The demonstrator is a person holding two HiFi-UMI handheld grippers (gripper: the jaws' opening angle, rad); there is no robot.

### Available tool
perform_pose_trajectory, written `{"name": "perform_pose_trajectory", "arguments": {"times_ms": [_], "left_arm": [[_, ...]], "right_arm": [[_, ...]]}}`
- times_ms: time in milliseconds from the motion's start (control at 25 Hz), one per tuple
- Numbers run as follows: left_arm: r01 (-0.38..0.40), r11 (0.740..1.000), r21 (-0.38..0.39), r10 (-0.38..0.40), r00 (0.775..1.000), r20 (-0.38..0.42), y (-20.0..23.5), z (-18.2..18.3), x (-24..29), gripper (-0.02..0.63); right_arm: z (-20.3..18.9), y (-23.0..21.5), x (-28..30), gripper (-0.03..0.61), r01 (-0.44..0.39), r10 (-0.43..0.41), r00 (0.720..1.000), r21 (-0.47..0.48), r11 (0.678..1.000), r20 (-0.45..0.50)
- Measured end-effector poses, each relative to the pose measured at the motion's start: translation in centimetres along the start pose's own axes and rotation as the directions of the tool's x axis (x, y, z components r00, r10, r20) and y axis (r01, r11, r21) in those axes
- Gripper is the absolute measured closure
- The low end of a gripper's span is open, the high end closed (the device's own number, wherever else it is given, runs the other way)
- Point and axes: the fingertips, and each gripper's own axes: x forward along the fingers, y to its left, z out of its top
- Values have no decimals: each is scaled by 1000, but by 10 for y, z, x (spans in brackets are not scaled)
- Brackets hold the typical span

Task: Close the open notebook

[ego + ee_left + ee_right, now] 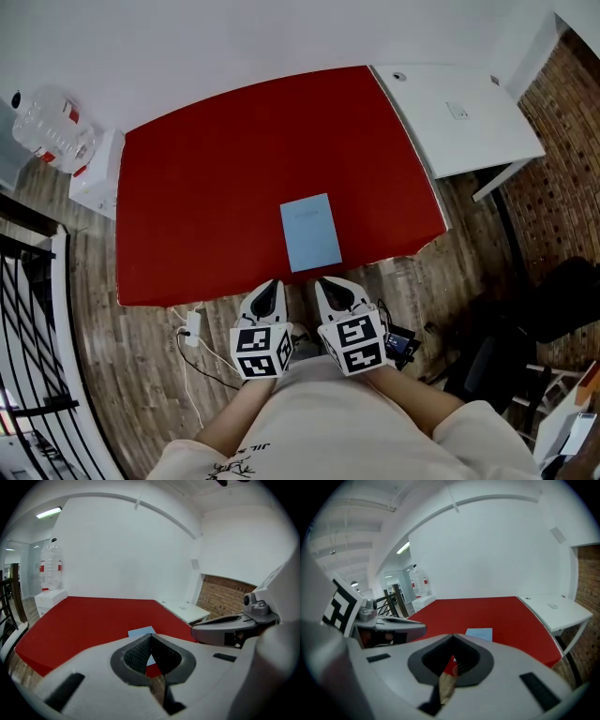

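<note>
One pale blue rectangular notebook [310,232] lies closed, cover up, near the front edge of the single red-topped table [216,178]. Two white plastic tongs, the left gripper [273,287] and the right gripper [327,284], hover beside that edge, jaws pressed together, empty.

The notebook [310,232] lies closed and flat on the red table [206,187], showing a plain pale blue cover. In the head view it sits just below the middle of the frame, close to the table's lower edge and a little right of that edge's midpoint. Its long sides run up the frame, with the top leaning slightly to the left. A faint mark near its upper end is too small to read. Nothing rests on it or touches it.
</note>
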Motion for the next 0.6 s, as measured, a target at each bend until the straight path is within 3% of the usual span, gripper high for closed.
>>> {"name": "perform_pose_trajectory", "arguments": {"times_ms": [600], "left_arm": [[-5,1000,-6,4,1000,-16,0,-4,-2,607]], "right_arm": [[-3,1,-2,574,-4,4,1000,7,1000,-2]]}}
